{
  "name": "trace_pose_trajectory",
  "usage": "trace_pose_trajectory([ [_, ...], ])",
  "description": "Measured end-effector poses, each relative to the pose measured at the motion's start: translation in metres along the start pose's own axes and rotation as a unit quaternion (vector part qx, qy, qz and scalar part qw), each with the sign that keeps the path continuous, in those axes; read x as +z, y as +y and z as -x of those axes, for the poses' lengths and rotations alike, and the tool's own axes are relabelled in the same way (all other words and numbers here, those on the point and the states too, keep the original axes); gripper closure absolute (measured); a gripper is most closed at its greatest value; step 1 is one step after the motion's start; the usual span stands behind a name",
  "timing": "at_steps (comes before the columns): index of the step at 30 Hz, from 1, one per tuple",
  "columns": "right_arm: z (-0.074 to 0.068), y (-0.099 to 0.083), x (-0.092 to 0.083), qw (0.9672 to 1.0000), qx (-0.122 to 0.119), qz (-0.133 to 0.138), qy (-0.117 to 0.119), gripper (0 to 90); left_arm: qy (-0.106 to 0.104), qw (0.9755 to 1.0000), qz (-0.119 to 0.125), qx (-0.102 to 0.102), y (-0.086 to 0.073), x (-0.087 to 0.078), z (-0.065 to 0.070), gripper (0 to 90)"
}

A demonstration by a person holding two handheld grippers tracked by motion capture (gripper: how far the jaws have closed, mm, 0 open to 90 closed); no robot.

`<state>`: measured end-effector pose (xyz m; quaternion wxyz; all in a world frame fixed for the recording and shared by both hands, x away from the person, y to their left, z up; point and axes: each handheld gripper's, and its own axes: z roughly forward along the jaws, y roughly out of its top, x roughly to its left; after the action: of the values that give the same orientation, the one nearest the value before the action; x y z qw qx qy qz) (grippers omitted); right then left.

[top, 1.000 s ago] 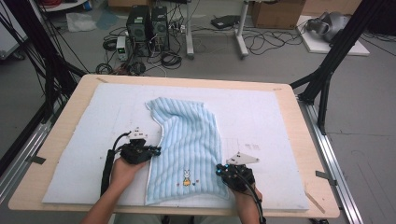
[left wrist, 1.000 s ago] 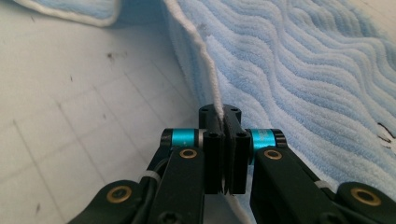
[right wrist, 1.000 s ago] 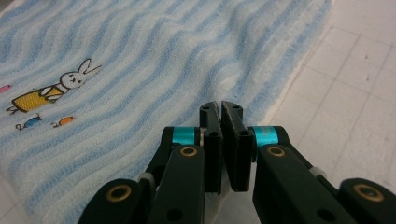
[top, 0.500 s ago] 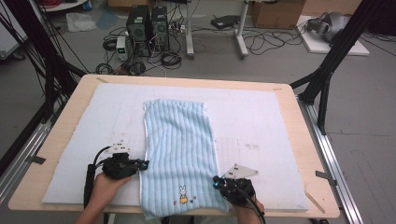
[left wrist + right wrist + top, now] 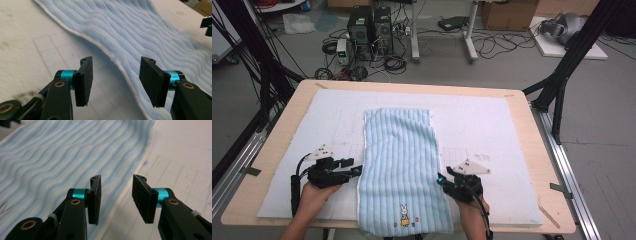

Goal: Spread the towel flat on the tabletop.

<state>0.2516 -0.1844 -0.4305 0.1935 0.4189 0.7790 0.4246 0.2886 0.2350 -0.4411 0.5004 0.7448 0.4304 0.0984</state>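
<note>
One towel (image 5: 402,170) lying flat on the tabletop (image 5: 517,105), pale blue, ribbed, white-edged, rabbit patch near its front hem, two tools flanking it, left tool (image 5: 358,170) and right tool (image 5: 440,178) both just opening, jaws apart, gripping nothing

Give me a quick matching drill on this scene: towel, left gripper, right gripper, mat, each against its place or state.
Things:
1. towel
2. left gripper
3. right gripper
4. mat

Places or states:
A. white, covering the tabletop
B. open at the towel's right edge
C. spread flat, near end over the table edge
D. open at the towel's left edge

Pairs: 1-C, 2-D, 3-B, 4-A
</note>
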Motion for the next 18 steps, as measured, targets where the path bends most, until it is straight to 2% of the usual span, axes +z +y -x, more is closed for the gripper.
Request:
trace_pose_trajectory([
  [3, 0.019, 0.013, 0.02, 0.9997, 0.021, -0.005, -0.012, 59.4, 0.005, 0.9999, 0.011, -0.008, 0.007, 0.002, -0.009, 44.4],
  [5, 0.03, 0.02, 0.039, 0.9991, 0.033, -0.019, -0.018, 59.2, 0.008, 0.9998, 0.018, -0.007, 0.012, 0.003, -0.015, 44.1],
  [8, 0.035, 0.023, 0.058, 0.9982, 0.045, -0.034, -0.023, 58.9, 0.007, 0.9996, 0.025, -0.01, 0.017, 0.006, -0.022, 42.5],
  [11, 0.032, 0.025, 0.068, 0.9982, 0.032, -0.046, -0.019, 61.4, 0.013, 0.9994, 0.032, -0.007, 0.019, 0.008, -0.024, 41.2],
  [13, 0.029, 0.026, 0.069, 0.9982, 0.019, -0.053, -0.023, 70.7, 0.016, 0.9992, 0.037, -0.005, 0.021, 0.009, -0.025, 40.6],
  [15, 0.029, 0.026, 0.068, 0.998, 0.021, -0.058, -0.016, 83.0, 0.017, 0.999, 0.039, -0.007, 0.021, 0.01, -0.025, 39.7],
  [18, 0.027, 0.026, 0.064, 0.9976, 0.013, -0.067, -0.008, 86.6, 0.019, 0.999, 0.041, -0.004, 0.024, 0.011, -0.026, 39.3],
])
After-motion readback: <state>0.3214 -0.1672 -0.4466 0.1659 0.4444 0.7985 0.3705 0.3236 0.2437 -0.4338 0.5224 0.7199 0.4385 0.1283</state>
